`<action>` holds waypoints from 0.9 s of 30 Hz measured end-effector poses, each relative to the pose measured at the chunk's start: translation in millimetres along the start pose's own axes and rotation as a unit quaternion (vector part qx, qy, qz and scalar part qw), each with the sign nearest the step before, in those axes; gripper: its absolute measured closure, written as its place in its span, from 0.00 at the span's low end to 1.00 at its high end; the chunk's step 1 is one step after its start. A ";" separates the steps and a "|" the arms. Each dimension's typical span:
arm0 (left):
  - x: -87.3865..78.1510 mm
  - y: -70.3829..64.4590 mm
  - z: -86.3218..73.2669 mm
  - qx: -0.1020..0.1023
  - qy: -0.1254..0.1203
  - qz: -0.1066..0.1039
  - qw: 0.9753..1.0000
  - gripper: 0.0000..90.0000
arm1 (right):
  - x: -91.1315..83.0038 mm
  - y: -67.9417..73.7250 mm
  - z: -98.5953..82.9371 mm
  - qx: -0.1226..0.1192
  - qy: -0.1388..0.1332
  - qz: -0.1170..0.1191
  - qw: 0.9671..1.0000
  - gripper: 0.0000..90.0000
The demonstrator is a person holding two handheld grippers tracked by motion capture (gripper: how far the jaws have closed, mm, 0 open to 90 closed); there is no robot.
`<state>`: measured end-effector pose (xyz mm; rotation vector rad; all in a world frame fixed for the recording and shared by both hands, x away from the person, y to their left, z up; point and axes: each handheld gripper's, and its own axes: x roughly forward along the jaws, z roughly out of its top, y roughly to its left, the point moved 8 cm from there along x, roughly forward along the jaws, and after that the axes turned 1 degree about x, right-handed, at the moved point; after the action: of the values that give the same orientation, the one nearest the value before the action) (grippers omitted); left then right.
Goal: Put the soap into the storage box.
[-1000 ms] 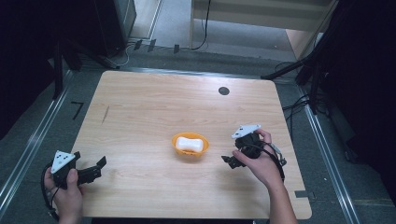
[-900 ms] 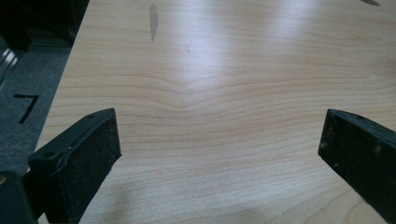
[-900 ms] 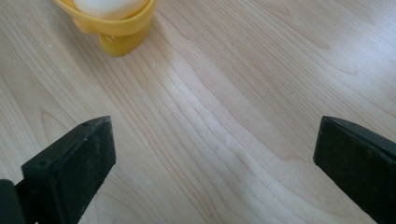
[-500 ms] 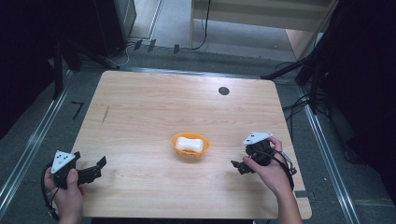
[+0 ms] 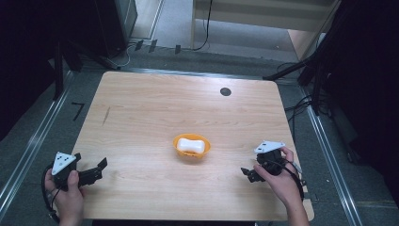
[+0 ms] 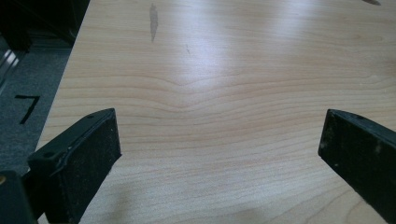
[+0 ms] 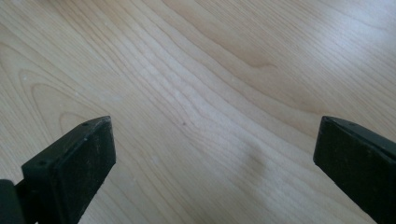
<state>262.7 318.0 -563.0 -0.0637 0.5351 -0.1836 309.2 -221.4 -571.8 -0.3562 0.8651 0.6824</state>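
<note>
Right hand-held gripper (image 5: pixel 248 173) pulled back from orange bowl (image 5: pixel 191 147); jaws apart.

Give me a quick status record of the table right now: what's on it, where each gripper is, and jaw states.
surface: wooden table
centre item: orange bowl with a white object lying in it
far side: small dark round spot on the tabletop
left gripper: near left corner, jaws wide apart, nothing between them
right gripper: near right edge, jaws wide apart over bare wood
contact: neither gripper touches the bowl
floor mark: black "7" beside the table's left edge
</note>
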 end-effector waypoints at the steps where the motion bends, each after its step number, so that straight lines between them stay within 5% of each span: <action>1: 0.1 -0.1 0.0 0.000 0.000 0.000 1.000 0.00 | -0.9 -0.8 -2.0 0.003 -0.001 -0.001 1.000 0.00; 27: -0.2 -1.1 -0.1 0.005 0.000 0.000 1.000 0.00 | -20.4 -22.6 -53.3 0.049 -0.021 -0.032 0.998 0.00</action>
<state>262.3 316.9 -562.9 -0.0548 0.5344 -0.1860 284.4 -275.2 -587.6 -0.2802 0.8409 0.5848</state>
